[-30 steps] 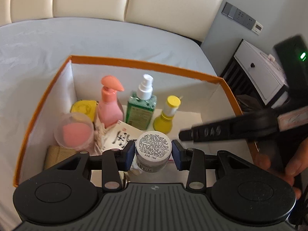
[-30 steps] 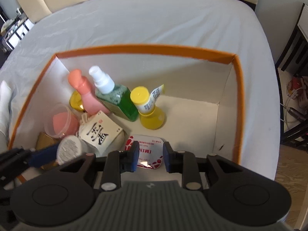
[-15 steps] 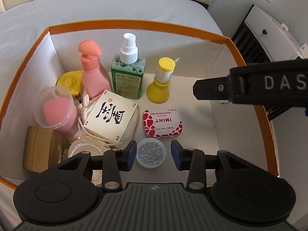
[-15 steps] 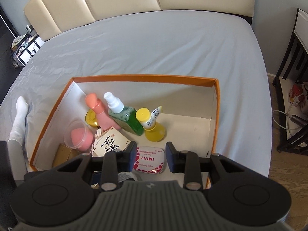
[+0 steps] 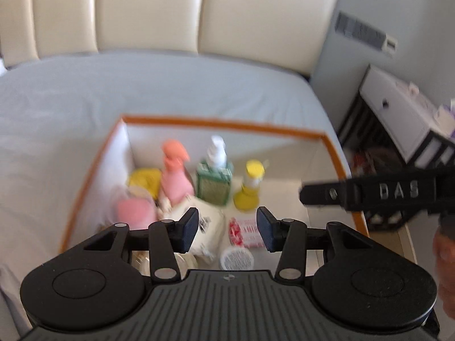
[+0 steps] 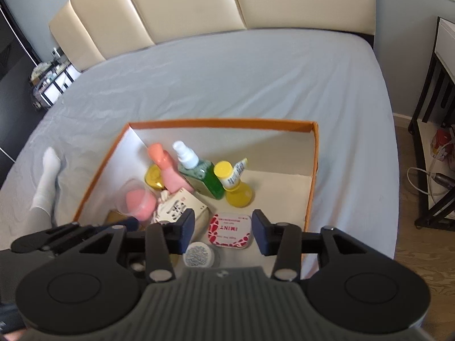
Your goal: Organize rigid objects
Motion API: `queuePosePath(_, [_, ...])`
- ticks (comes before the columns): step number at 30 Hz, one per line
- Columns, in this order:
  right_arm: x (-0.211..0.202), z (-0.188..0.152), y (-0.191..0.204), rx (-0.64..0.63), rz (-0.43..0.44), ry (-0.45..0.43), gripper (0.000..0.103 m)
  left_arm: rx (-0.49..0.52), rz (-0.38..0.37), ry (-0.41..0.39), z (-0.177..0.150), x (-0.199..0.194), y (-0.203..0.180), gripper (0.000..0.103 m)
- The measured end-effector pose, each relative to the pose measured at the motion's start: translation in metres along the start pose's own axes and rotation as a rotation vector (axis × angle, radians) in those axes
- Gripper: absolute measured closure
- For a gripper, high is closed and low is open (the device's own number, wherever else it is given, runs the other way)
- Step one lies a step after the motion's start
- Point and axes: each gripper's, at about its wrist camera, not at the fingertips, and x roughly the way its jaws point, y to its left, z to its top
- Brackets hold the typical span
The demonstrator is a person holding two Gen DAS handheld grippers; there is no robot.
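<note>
An orange-rimmed white box (image 6: 312, 170) lies on the bed and holds a pink pump bottle (image 6: 166, 167), a green spray bottle (image 6: 199, 170), a yellow bottle (image 6: 234, 183), a red-and-white mint tin (image 6: 229, 229), a small white-lidded jar (image 6: 198, 255), a card box with black characters (image 6: 179, 209) and a pink sponge in a clear case (image 6: 136, 200). My left gripper (image 5: 227, 228) is open and empty above the box's near side. My right gripper (image 6: 223, 231) is open and empty above the tin. The jar also shows in the left wrist view (image 5: 236, 258).
The grey bed sheet (image 6: 227, 79) surrounds the box, with a cream headboard (image 6: 199, 5) behind. A white sock (image 6: 47, 176) lies left of the box. A white nightstand (image 5: 398, 108) and a dark rack (image 6: 429, 170) stand to the right of the bed.
My left gripper let go of the white-lidded jar, which now lies in the box beside the mint tin. Both grippers have pulled up and back from the box, open.
</note>
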Motion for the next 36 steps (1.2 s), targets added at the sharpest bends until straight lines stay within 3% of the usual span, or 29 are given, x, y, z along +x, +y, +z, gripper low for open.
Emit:
queuePosePath(5, [-0.032,-0.012,0.009,-0.023,0.019,-0.074,0.051,-0.007,0.069,-0.228,0.008,-0.054,0.001,0.049])
queuePosePath(9, [-0.059,-0.030,0.021,-0.073,0.004,-0.149,0.046,0.037,0.110,-0.362,0.009,-0.086,-0.008,0.049])
queuePosePath(12, [-0.080,-0.046,0.029,-0.109,0.009,-0.201,0.041,0.078,0.145,-0.440,0.006,-0.103,-0.015,0.049])
queuePosePath(16, [-0.106,-0.069,0.038,-0.175,-0.032,-0.284,0.035,0.160,0.187,-0.502,-0.011,-0.114,-0.028,0.037])
queuePosePath(19, [-0.122,-0.086,0.042,-0.229,-0.096,-0.341,0.027,0.142,0.157,-0.506,-0.028,-0.112,-0.028,0.028])
queuePosePath(22, [-0.132,-0.099,0.036,-0.180,-0.116,-0.364,0.025,0.105,0.130,-0.450,-0.042,-0.108,-0.021,0.015])
queuePosePath(26, [-0.136,-0.115,0.036,-0.128,-0.154,-0.384,0.021,0.113,0.134,-0.392,-0.061,-0.097,-0.015,0.010])
queuePosePath(32, [-0.123,-0.139,0.053,-0.142,-0.194,-0.403,0.017,0.061,0.126,-0.305,-0.084,-0.078,-0.001,0.009])
queuePosePath(36, [-0.103,-0.144,0.061,-0.154,-0.178,-0.370,0.014,0.041,0.111,-0.269,-0.094,-0.067,0.010,0.009])
